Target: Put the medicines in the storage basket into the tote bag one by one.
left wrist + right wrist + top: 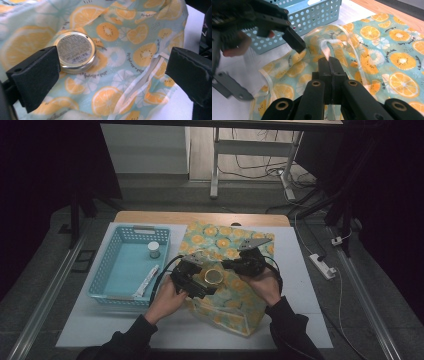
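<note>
— Grippers? Where's the bag (227,285)?
— It's spread on the table (310,285), beside the basket (112,270). Right gripper (329,61) is clenched on the bag's ribbon (325,48), lifting its edge. Left gripper (112,67) is released, jaws wide, over the tin (75,51) resting on the bag.

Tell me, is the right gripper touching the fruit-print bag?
Touching. The right gripper view shows the right gripper with its jaws shut on the pale rim of the fruit-print bag.
</note>
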A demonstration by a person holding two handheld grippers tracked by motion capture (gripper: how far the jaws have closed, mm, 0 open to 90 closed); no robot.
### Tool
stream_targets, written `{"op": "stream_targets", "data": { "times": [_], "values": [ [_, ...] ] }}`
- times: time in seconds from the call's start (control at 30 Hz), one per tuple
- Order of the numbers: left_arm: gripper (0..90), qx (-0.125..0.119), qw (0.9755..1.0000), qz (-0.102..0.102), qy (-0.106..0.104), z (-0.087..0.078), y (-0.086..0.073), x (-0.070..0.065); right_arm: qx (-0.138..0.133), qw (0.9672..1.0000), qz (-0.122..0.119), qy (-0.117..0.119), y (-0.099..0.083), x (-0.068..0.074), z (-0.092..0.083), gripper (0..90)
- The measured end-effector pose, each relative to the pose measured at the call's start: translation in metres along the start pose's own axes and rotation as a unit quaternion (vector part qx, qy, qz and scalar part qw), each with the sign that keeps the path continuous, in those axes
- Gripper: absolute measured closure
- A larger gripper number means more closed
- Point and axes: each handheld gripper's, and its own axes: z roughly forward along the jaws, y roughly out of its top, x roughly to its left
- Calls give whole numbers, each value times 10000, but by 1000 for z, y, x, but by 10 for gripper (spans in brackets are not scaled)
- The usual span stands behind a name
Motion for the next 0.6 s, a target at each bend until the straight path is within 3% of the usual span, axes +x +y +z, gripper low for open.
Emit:
{"op": "stream_targets", "data": {
  "times": [0.3, 0.6],
  "values": [
    [0, -34, 9999, -111, 84, -27, -7, 12, 4, 10000, 1, 0, 0, 1, 0, 900],
    [0, -85, 9981, -261, 555, -53, -18, 26, -1, 10000, 5, -2, 0, 1, 0, 900]
  ]
}}
